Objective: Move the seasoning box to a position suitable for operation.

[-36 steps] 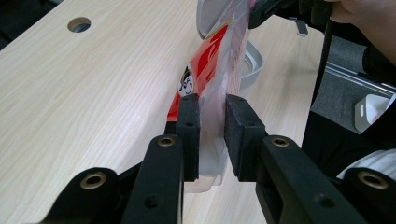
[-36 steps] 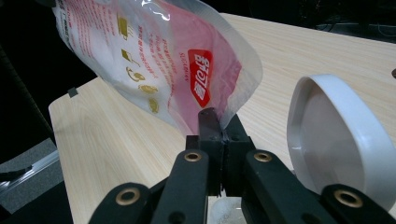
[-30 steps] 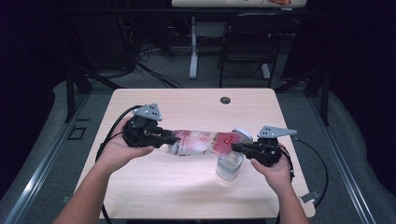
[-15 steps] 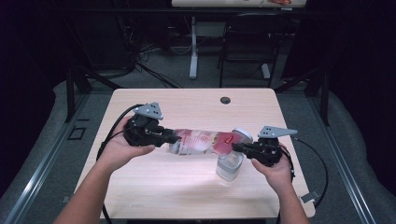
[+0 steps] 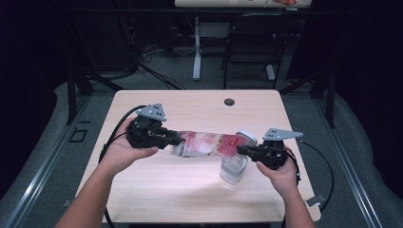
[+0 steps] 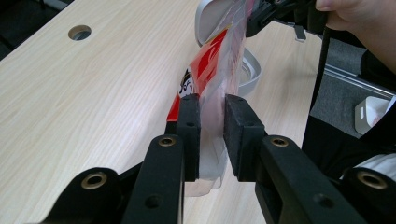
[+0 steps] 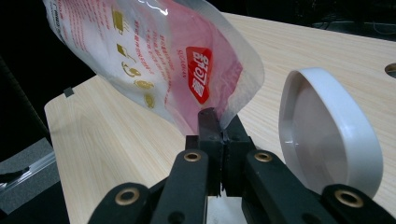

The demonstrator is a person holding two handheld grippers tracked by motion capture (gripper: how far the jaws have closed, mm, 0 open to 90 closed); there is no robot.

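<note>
High view: pouch (image 5: pixel 209 144) pinched btwn left hand-held gripper (image 5: pixel 173 140) & right hand-held gripper (image 5: pixel 241 151); jar (image 5: pixel 233 168) partly hidden.

A clear pouch (image 5: pixel 209 144) with red print is held stretched between the left gripper (image 5: pixel 166 138) and the right gripper (image 5: pixel 244 151) above the table (image 5: pixel 190 109). A clear jar (image 5: pixel 233 168) is parked right under its right end.

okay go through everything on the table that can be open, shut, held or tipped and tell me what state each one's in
Plastic bag: held off the table, stretched between both grippers.
Left gripper: shut on one end of the bag.
Right gripper: shut on the bag's other edge.
Clear container: upright on the table, open.
White lid: flipped up, standing open.
</note>
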